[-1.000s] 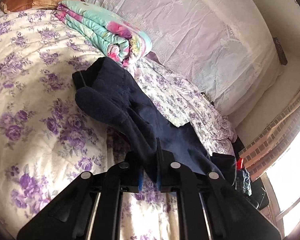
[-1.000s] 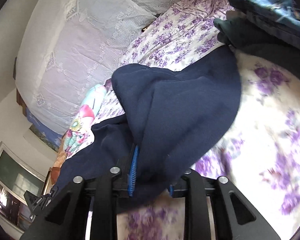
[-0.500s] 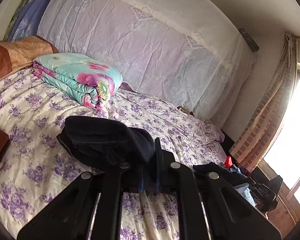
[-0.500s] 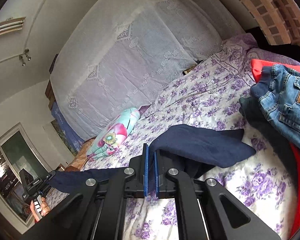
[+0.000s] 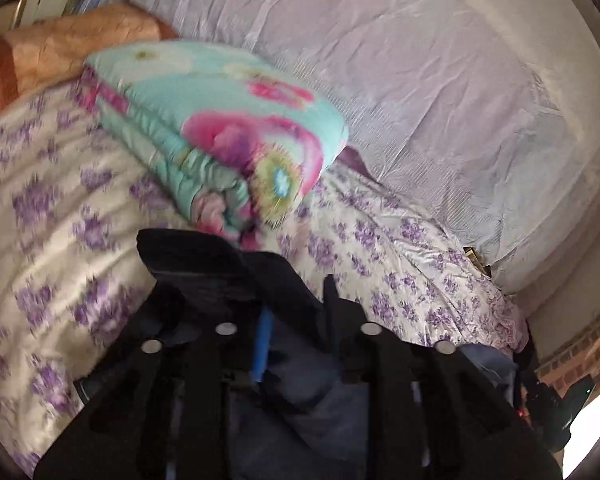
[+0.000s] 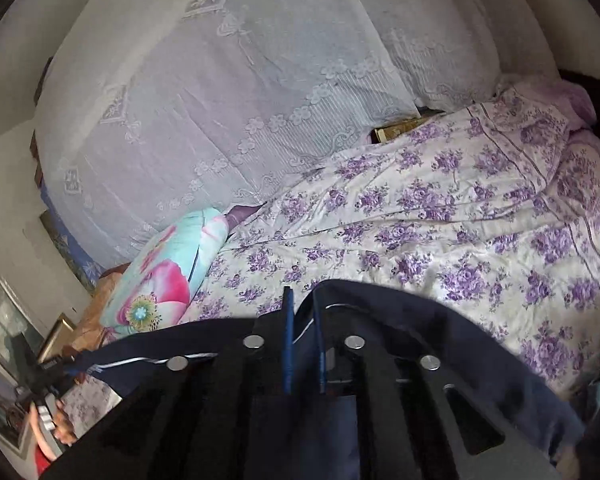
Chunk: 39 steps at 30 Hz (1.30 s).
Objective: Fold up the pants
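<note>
Meanwhile both claws are opening with the navy pants (image 6: 400, 320) between their blades. The left gripper (image 5: 296, 320) has dark cloth bunched in its gap; the right gripper (image 6: 304, 336) has the piped waistband draped across its pads. Just beyond lies the floral bedspread (image 6: 440, 216), with a folded quilt (image 5: 220, 120) ahead.

Pants (image 5: 220, 268): dark navy, thick fabric, bunched and partly folded. They lie on the floral bedspread (image 5: 40, 200), near the folded quilt (image 5: 220, 120). A thin white stripe runs along one edge.
</note>
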Each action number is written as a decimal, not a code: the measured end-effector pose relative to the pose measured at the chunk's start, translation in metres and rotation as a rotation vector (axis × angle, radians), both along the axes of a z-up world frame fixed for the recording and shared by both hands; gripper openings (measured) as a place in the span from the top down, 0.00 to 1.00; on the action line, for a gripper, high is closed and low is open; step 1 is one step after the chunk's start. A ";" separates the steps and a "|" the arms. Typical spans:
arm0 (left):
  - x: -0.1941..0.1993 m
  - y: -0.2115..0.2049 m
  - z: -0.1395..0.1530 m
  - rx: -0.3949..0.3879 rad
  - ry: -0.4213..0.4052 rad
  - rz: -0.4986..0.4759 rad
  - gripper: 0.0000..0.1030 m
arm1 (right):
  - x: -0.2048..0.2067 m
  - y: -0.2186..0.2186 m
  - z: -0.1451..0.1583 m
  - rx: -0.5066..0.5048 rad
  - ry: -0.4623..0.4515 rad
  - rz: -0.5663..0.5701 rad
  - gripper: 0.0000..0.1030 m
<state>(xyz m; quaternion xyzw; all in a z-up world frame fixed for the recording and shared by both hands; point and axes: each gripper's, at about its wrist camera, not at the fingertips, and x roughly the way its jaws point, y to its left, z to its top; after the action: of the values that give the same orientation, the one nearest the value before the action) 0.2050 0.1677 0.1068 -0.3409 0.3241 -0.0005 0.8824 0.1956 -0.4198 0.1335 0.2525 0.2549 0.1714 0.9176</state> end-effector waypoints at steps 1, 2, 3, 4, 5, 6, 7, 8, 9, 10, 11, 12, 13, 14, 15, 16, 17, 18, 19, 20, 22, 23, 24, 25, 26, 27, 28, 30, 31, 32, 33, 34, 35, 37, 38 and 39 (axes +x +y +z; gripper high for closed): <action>-0.014 0.006 -0.016 -0.056 -0.021 -0.012 0.46 | -0.017 -0.007 -0.009 0.038 -0.030 -0.014 0.37; -0.029 0.011 -0.028 -0.072 -0.035 -0.017 0.26 | -0.036 -0.012 -0.018 0.024 -0.042 -0.027 0.33; -0.042 0.013 -0.035 -0.067 -0.036 -0.011 0.23 | -0.052 -0.016 -0.027 -0.014 -0.043 -0.019 0.33; -0.062 0.021 -0.047 -0.055 -0.038 -0.007 0.23 | -0.071 -0.020 -0.038 -0.051 -0.041 -0.017 0.33; -0.077 0.024 -0.051 -0.056 -0.038 -0.016 0.22 | -0.090 -0.024 -0.050 -0.082 -0.041 -0.027 0.33; -0.092 0.029 -0.059 -0.068 -0.040 -0.030 0.23 | -0.113 -0.030 -0.064 -0.112 -0.036 -0.038 0.33; -0.109 0.035 -0.067 -0.085 -0.039 -0.047 0.23 | -0.130 -0.034 -0.077 -0.124 -0.029 -0.037 0.33; -0.123 0.039 -0.074 -0.091 -0.033 -0.059 0.23 | -0.151 -0.039 -0.091 -0.123 -0.020 -0.033 0.33; -0.137 0.041 -0.082 -0.090 -0.024 -0.071 0.23 | -0.168 -0.042 -0.104 -0.111 -0.011 -0.034 0.33; -0.150 0.040 -0.089 -0.091 -0.013 -0.078 0.23 | -0.181 -0.045 -0.115 -0.096 0.004 -0.034 0.33; -0.158 0.039 -0.093 -0.096 -0.003 -0.085 0.23 | -0.192 -0.047 -0.128 -0.074 0.027 -0.029 0.33; -0.164 0.037 -0.099 -0.104 0.008 -0.094 0.24 | -0.199 -0.047 -0.138 -0.055 0.047 -0.021 0.33; -0.167 0.035 -0.104 -0.118 0.023 -0.105 0.24 | -0.202 -0.047 -0.150 -0.031 0.079 -0.010 0.33; -0.166 0.033 -0.108 -0.129 0.034 -0.117 0.24 | -0.201 -0.048 -0.159 -0.001 0.116 0.002 0.33; -0.164 0.030 -0.111 -0.130 0.041 -0.120 0.25 | -0.198 -0.048 -0.165 0.028 0.144 0.020 0.33; -0.159 0.028 -0.113 -0.118 0.047 -0.113 0.25 | -0.192 -0.048 -0.171 0.059 0.172 0.038 0.33; -0.153 0.025 -0.114 -0.112 0.050 -0.106 0.25 | -0.188 -0.049 -0.175 0.074 0.193 0.041 0.33; -0.145 0.022 -0.115 -0.111 0.053 -0.107 0.25 | -0.183 -0.048 -0.179 0.083 0.214 0.046 0.33; -0.135 0.020 -0.116 -0.110 0.055 -0.103 0.25 | -0.181 -0.047 -0.180 0.083 0.224 0.056 0.34; -0.124 0.018 -0.118 -0.103 0.060 -0.097 0.25 | -0.179 -0.046 -0.181 0.083 0.227 0.062 0.35; -0.103 0.014 -0.120 -0.057 0.049 -0.092 0.25 | -0.176 -0.046 -0.181 0.090 0.228 0.070 0.35; -0.095 0.014 -0.121 -0.047 0.043 -0.080 0.26 | -0.175 -0.046 -0.181 0.095 0.228 0.069 0.35; -0.091 0.014 -0.121 -0.039 0.042 -0.061 0.35 | -0.174 -0.047 -0.182 0.101 0.227 0.065 0.37; -0.089 0.015 -0.122 -0.028 0.046 -0.043 0.44 | -0.174 -0.049 -0.181 0.108 0.227 0.060 0.40; -0.090 0.016 -0.124 -0.021 0.051 -0.033 0.64 | -0.174 -0.051 -0.182 0.120 0.227 0.053 0.42; -0.093 0.020 -0.127 -0.038 0.052 -0.020 0.78 | -0.173 -0.054 -0.183 0.137 0.230 0.045 0.47; -0.096 0.025 -0.130 -0.084 0.046 -0.019 0.83 | -0.171 -0.057 -0.184 0.155 0.235 0.039 0.52; -0.103 0.034 -0.134 -0.165 0.023 -0.027 0.86 | -0.165 -0.061 -0.185 0.193 0.240 0.038 0.57; -0.106 0.035 -0.134 -0.173 0.016 -0.023 0.86 | -0.162 -0.062 -0.186 0.206 0.238 0.037 0.58; -0.109 0.033 -0.132 -0.167 0.010 -0.023 0.86 | -0.159 -0.063 -0.186 0.212 0.236 0.035 0.58; -0.113 0.031 -0.130 -0.153 0.004 -0.022 0.86 | -0.156 -0.063 -0.185 0.213 0.233 0.030 0.59; -0.116 0.027 -0.126 -0.135 -0.003 -0.025 0.86 | -0.154 -0.064 -0.185 0.217 0.223 0.028 0.61; -0.120 0.026 -0.123 -0.127 -0.008 -0.028 0.86 | -0.153 -0.065 -0.184 0.228 0.218 0.030 0.64; -0.127 0.026 -0.116 -0.132 -0.019 -0.036 0.86 | -0.158 -0.067 -0.180 0.241 0.188 0.028 0.85; -0.133 0.027 -0.110 -0.135 -0.027 -0.041 0.86 | -0.165 -0.067 -0.174 0.227 0.163 0.023 0.87; -0.140 0.028 -0.103 -0.137 -0.036 -0.045 0.86 | -0.172 -0.065 -0.166 0.218 0.137 0.024 0.88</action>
<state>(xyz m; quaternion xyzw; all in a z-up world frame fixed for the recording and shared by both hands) 0.0648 0.1960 0.0041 -0.3931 0.3148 -0.0488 0.8626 0.0233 -0.4852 -0.0329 0.3586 0.3000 0.1913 0.8630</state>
